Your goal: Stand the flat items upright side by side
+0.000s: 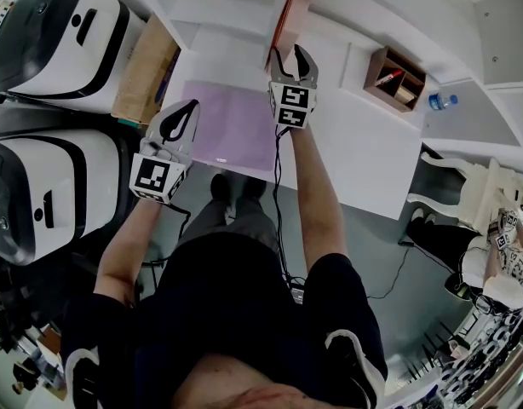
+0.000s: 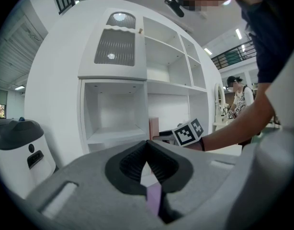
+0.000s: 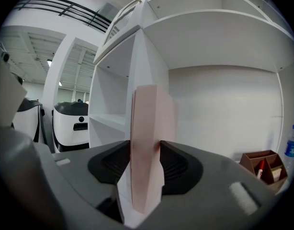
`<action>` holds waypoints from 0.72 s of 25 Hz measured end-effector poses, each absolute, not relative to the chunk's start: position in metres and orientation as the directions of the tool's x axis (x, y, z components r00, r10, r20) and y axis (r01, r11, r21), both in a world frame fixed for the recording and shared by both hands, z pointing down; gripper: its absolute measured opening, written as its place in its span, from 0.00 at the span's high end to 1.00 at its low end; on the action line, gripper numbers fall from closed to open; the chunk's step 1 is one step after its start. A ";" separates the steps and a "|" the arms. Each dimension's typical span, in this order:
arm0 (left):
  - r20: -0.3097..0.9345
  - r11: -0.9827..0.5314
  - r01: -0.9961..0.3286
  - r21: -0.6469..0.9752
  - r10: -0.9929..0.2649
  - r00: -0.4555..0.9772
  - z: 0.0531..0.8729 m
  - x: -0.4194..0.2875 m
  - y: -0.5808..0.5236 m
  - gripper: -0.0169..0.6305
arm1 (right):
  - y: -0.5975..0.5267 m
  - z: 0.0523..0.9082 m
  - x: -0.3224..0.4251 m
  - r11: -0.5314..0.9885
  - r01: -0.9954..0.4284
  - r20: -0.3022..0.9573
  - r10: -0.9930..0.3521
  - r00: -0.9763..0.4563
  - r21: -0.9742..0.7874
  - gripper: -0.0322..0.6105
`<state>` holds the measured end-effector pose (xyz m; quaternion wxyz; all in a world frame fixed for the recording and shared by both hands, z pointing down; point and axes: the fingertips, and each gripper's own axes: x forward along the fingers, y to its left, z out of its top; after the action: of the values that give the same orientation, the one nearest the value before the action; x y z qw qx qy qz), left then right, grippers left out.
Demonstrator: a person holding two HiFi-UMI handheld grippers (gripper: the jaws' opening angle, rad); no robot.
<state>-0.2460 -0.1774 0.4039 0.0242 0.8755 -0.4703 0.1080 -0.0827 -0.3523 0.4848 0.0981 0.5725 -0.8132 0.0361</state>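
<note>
A tall salmon-pink book (image 1: 292, 11) stands on edge on the white table (image 1: 364, 156), close to a shelf divider. My right gripper (image 1: 292, 54) is shut on its near edge. In the right gripper view the pink book (image 3: 147, 128) fills the gap between the dark pads (image 3: 172, 166). A purple flat folder (image 1: 232, 126) lies flat on the table to the left. My left gripper (image 1: 190, 107) hovers at the folder's left edge, shut with nothing seen between its jaws. In the left gripper view a strip of the purple folder (image 2: 154, 199) shows below the closed left gripper (image 2: 147, 145).
A white shelf unit (image 2: 137, 85) with open compartments rises behind the table. A wooden organiser (image 1: 398, 77) with pens and a water bottle (image 1: 440, 101) sit at the right. Two white-and-black machines (image 1: 53, 32) and a cardboard box (image 1: 146, 71) stand left. A person (image 1: 500, 258) is far right.
</note>
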 end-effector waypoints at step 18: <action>0.214 -0.590 -0.807 -0.027 -0.792 0.572 0.408 -0.238 -0.192 0.97 | -0.294 0.456 -0.064 0.372 -0.928 0.195 -0.910 -0.366 -0.007 0.64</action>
<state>-0.2377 -0.1925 0.4075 0.0367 0.8857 -0.4515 0.1020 -0.0642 -0.2945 0.4557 0.0792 0.5574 -0.8245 0.0576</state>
